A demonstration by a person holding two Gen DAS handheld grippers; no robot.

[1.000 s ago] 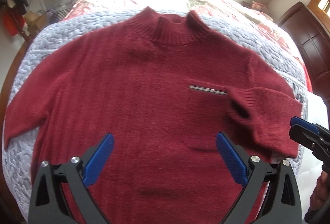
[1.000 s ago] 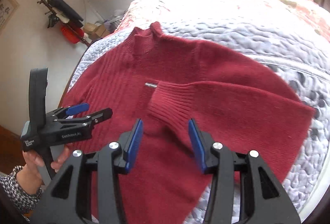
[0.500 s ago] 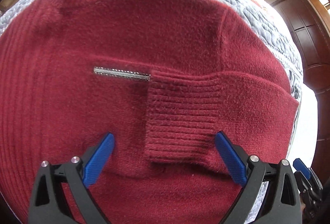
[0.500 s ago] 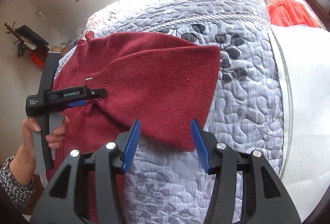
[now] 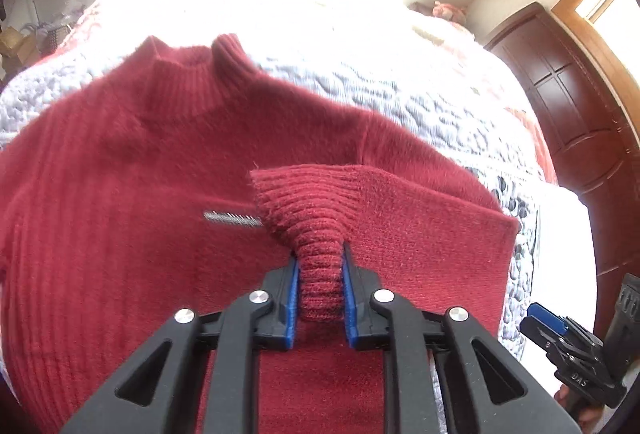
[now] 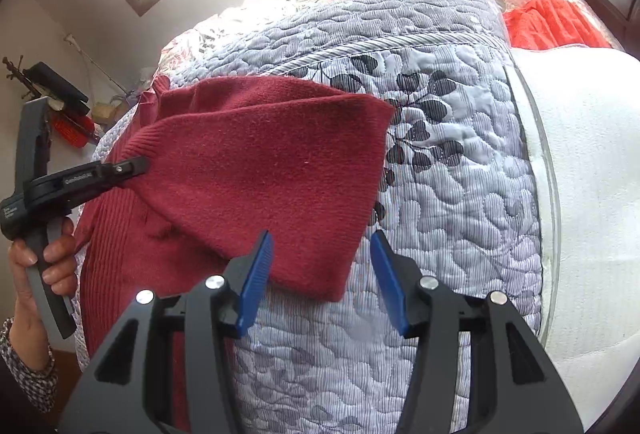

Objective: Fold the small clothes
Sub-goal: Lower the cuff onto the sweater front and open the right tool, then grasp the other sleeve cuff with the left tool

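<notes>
A dark red knitted sweater with a ribbed stand-up collar (image 5: 168, 162) lies front up on a bed covered with a pale lavender quilted bedspread printed with dark leaves (image 6: 460, 170). One sleeve is already folded across the chest, and its ribbed cuff (image 5: 316, 234) sits near a small silver metal bar trim (image 5: 232, 219) sewn on the sweater front.

The left tool (image 5: 320, 292), black with blue pads, is clamped on that ribbed cuff; the knit bunches up between the two pads and rises off the body of the sweater. From the right wrist view the same tool (image 6: 136, 166) is seen from the side, held in a person's hand (image 6: 40, 262), with a patterned sleeve at the wrist.

The right tool (image 6: 320, 276) has its pads apart and holds nothing. It hovers just above the outer folded edge of the sleeve (image 6: 352, 258), where the red knit meets the bedspread. Beyond the bedspread, white mattress shows at the bed's edge.

The step in hand appears to be the sleeve fold: the cuff is gripped for repositioning. The next move likely calls for laying the cuff flat and straight along the body, while the right tool either pins or grips the folded edge so the shoulder line does not drag. Soft knit stretches easily, so a gentle pull seems wise.
</notes>
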